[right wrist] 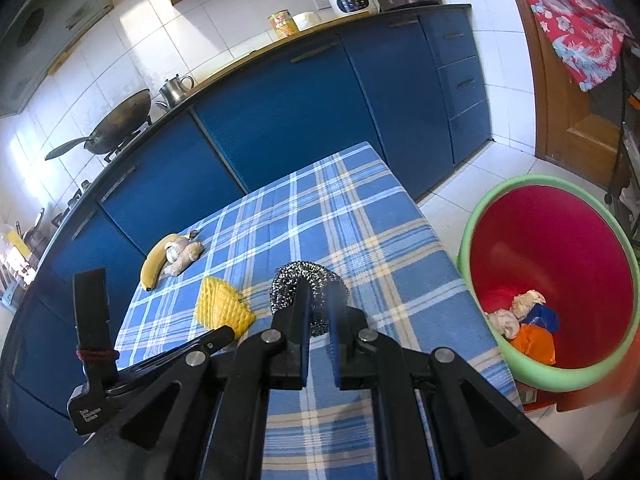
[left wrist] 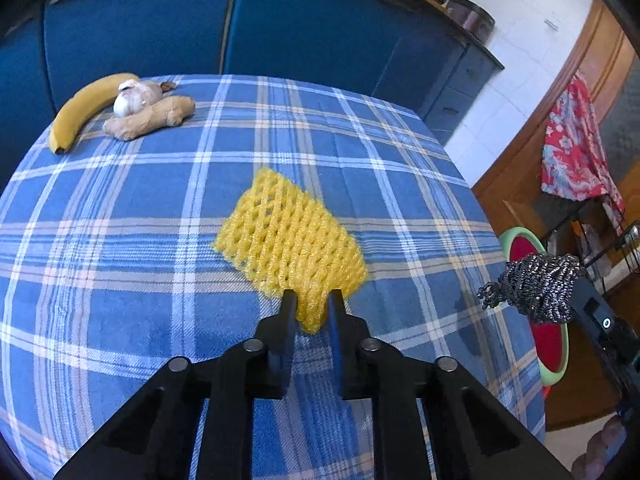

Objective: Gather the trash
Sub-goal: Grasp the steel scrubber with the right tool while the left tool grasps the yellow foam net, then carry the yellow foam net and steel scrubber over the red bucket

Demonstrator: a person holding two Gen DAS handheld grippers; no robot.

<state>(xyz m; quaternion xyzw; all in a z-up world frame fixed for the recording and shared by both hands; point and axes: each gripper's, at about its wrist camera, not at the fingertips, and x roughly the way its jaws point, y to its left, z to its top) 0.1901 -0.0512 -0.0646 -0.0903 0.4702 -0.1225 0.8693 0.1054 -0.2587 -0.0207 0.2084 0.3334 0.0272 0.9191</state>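
While your left gripper (left wrist: 313, 306) was clenched on the near corner of the yellow net (left wrist: 288, 236), the rest of that foam sleeve lay flat on the checked cloth (left wrist: 120, 208), running away from the fingers toward 11 o'clock in the left wrist view. Only that corner sat between the jaws; the net's long axis pointed up the table, away from you. Your right gripper (right wrist: 320, 312) was clamped on the steel scourer (right wrist: 308, 284), which bulged out past the fingertips and, as far as I could judge, hung clear of the cloth.

What the coming move turned on was the bin (right wrist: 608, 264). From your right gripper it stood at about 3 o'clock, on the floor just off the table's edge, mouth tilted toward you, with crumpled scraps (right wrist: 524, 316) already in its bottom. From your left gripper its green rim showed at about 3 o'clock too, but beyond the scourer and the right gripper. So your right hand was the nearer one, and I judged it should go first, the left crossing the table after it with the net.

Farther off, at 10 o'clock in both views, the banana (left wrist: 80, 112), garlic (left wrist: 130, 98) and ginger (left wrist: 152, 118) lay touching near the far-left corner, untouched by either gripper.
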